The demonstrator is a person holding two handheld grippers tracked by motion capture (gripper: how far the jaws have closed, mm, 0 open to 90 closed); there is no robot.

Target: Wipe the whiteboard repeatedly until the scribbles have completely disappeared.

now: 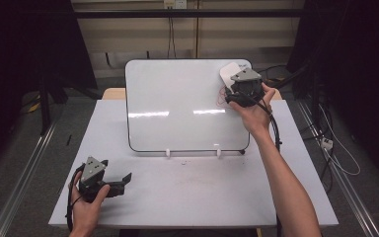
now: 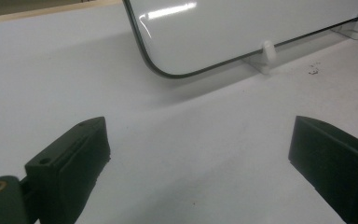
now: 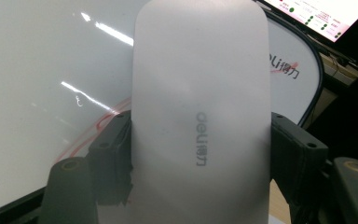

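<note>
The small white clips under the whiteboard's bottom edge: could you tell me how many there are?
2: the left clip and the right clip, both standing on the table at the whiteboard.

white table (image 1: 187, 197), two white clips (image 2: 268, 51), dark curtains (image 1: 24, 44).

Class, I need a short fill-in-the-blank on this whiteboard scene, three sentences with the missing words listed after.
1. The right gripper is shut on a white ____.
2. The red marks on the whiteboard lie near its ____ edge.
3. The left gripper has its jaws ____ above the table.

Missing words: eraser; right; open
</note>
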